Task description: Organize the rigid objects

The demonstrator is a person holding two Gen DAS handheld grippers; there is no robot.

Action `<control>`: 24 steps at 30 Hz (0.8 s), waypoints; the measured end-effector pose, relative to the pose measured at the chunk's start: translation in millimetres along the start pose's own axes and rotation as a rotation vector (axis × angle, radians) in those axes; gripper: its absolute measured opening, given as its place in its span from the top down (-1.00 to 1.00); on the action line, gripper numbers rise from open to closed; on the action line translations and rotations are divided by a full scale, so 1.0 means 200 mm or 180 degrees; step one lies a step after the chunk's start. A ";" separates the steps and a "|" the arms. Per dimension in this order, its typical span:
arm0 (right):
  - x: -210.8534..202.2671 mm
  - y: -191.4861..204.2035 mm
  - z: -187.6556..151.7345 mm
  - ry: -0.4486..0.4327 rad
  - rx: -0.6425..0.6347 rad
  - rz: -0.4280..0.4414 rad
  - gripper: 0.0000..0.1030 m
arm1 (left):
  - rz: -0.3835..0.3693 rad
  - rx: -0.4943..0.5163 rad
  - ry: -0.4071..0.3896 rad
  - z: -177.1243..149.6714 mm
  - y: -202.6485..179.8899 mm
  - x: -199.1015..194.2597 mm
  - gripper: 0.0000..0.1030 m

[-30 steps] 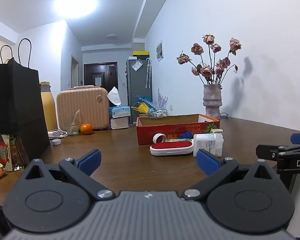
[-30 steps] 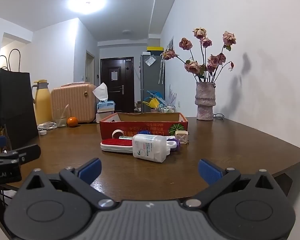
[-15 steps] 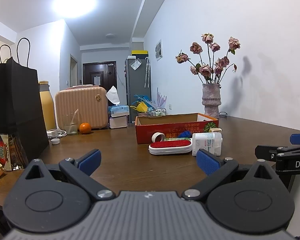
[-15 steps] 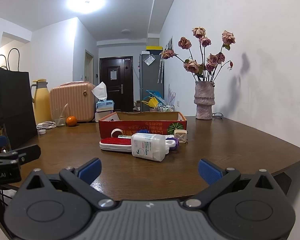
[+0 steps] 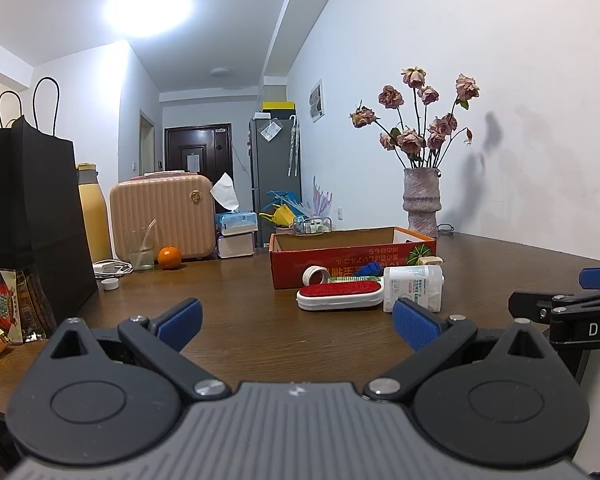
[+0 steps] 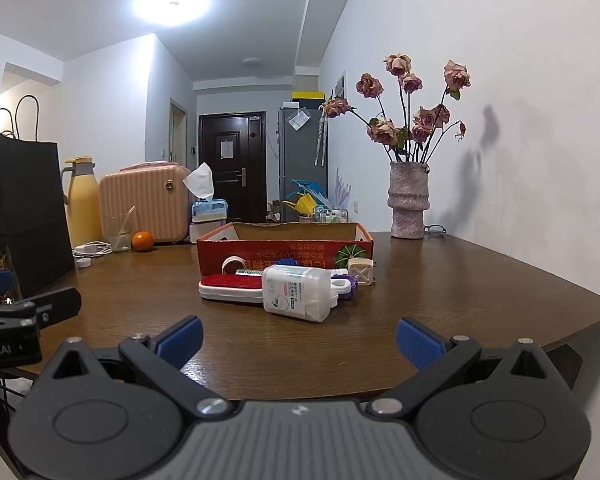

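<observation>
A red cardboard box (image 5: pixel 352 262) (image 6: pixel 284 249) stands open on the brown table. In front of it lie a red and white lint brush (image 5: pixel 340 294) (image 6: pixel 232 286), a white plastic bottle on its side (image 5: pixel 414 286) (image 6: pixel 296 292), a white tape roll (image 5: pixel 315 275) (image 6: pixel 234 266), a blue item (image 5: pixel 370 269), a purple and white piece (image 6: pixel 346 282) and a small cream cube (image 6: pixel 360 271). My left gripper (image 5: pixel 296 322) and right gripper (image 6: pixel 298 340) are both open and empty, held near the table's front edge, well short of the objects.
A black paper bag (image 5: pixel 32 220) and snack packets (image 5: pixel 4 308) stand at the left. A yellow flask (image 6: pixel 82 204), pink case (image 5: pixel 162 216), glass (image 5: pixel 140 250), orange (image 5: pixel 169 257) and tissue boxes (image 5: pixel 236 232) sit at the back. A vase of dried roses (image 6: pixel 408 204) stands at the back right.
Both grippers have risen slightly; the objects sit a little lower in both views. Nothing on the table has moved.
</observation>
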State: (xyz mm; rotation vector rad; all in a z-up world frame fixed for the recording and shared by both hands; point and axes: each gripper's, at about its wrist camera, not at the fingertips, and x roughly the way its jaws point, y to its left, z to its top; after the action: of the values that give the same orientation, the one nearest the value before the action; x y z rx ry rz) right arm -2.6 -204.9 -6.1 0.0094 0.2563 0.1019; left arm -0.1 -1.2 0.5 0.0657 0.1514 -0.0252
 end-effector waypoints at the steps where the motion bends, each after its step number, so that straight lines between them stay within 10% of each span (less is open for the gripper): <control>1: 0.00 0.00 0.00 0.0001 0.0002 -0.0002 -1.00 | 0.0000 0.0000 -0.0002 0.00 0.00 0.00 -1.00; 24: 0.00 0.00 -0.01 0.0009 0.0002 -0.0006 -1.00 | -0.0015 0.0000 0.0016 0.00 0.00 0.00 -1.00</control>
State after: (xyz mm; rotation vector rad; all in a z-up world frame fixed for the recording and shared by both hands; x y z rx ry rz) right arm -2.7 -204.6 -7.2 0.0096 0.2592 0.1001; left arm -0.7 -2.2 0.8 0.0654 0.1567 -0.0299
